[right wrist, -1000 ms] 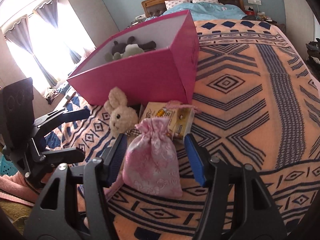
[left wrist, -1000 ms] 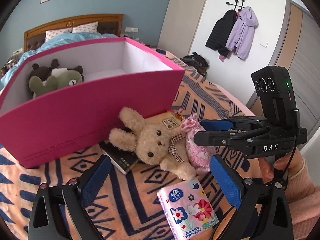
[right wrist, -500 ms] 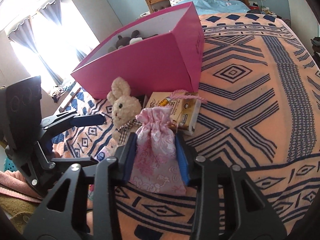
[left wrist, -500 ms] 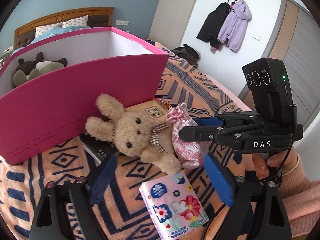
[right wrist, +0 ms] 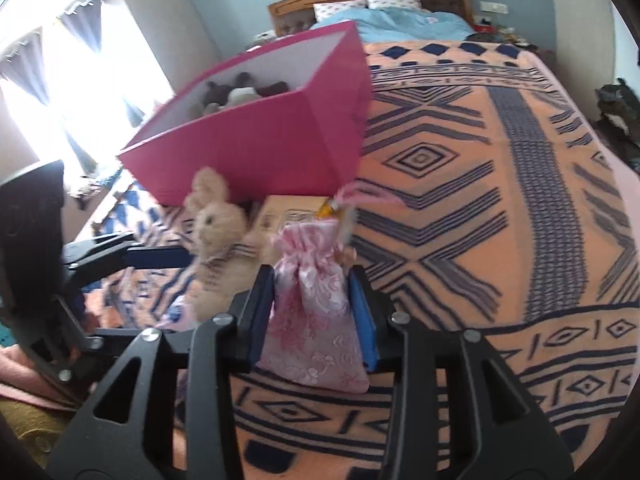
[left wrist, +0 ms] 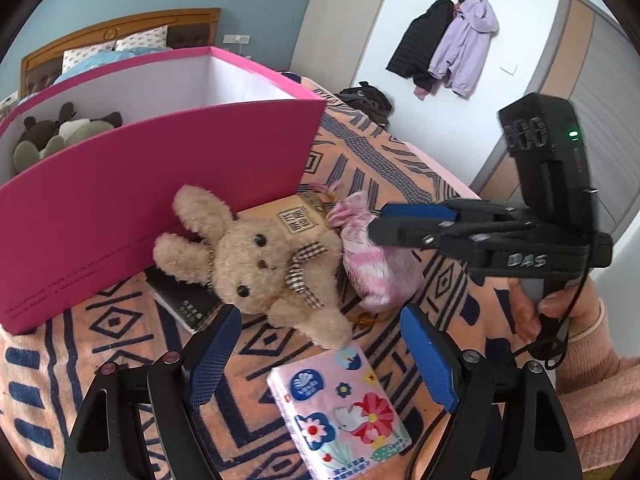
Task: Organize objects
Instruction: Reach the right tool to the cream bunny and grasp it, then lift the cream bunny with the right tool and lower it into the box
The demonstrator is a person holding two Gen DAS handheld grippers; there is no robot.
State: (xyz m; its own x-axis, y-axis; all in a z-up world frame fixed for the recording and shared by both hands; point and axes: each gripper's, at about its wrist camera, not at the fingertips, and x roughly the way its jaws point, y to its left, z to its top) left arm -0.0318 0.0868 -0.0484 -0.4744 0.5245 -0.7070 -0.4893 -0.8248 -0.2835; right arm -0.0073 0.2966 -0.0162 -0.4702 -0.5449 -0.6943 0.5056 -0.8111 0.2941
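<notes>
The right gripper (right wrist: 312,312) has its fingers pinched on the pink drawstring pouch (right wrist: 314,316), likely bound for the pink box (right wrist: 256,148) ahead, while the left gripper (left wrist: 320,356) hovers wide open, empty, before the plush bunny (left wrist: 256,256).

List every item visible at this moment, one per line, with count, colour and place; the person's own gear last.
storage box: one, magenta, on the bedspread
stuffed toys: brown and green, count unclear, inside the box
plush rabbit: one, beige, in front of the box
drawstring pouch: one, pink, gripped
cardboard box: one, tan, behind the rabbit
dark book: one, black, under the rabbit
tissue pack: one, pink floral, nearest the left tongs
jackets: two, black and lilac, on the wall hook
left tongs: open, empty
right tongs: shut on the pouch
</notes>
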